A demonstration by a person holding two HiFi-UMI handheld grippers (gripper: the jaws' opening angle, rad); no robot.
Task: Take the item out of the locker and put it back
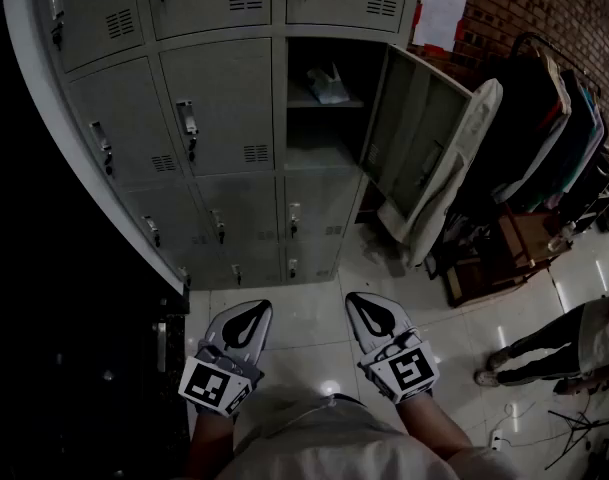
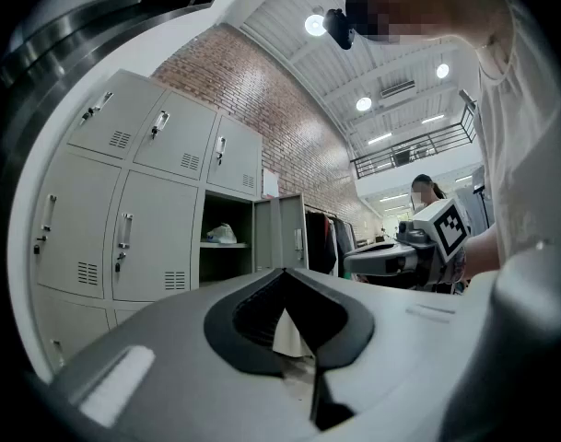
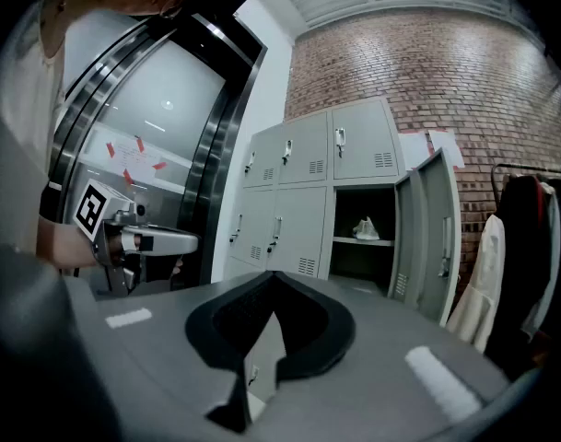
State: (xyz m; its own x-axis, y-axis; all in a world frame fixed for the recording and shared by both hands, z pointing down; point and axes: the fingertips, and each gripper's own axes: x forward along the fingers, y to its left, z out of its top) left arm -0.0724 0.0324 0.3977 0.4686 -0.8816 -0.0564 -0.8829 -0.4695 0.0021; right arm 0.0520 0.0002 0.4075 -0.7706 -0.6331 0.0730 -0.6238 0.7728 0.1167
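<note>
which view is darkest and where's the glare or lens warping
Head view is darkest, left side near black, small glare spots on the floor tiles; left gripper view has flaring ceiling lamps and bowed lockers; right gripper view bends the brick wall, corners black.

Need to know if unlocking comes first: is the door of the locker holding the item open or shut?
Open. The locker door stands swung out to the right, and the pale item sits in view on its shelf.
</note>
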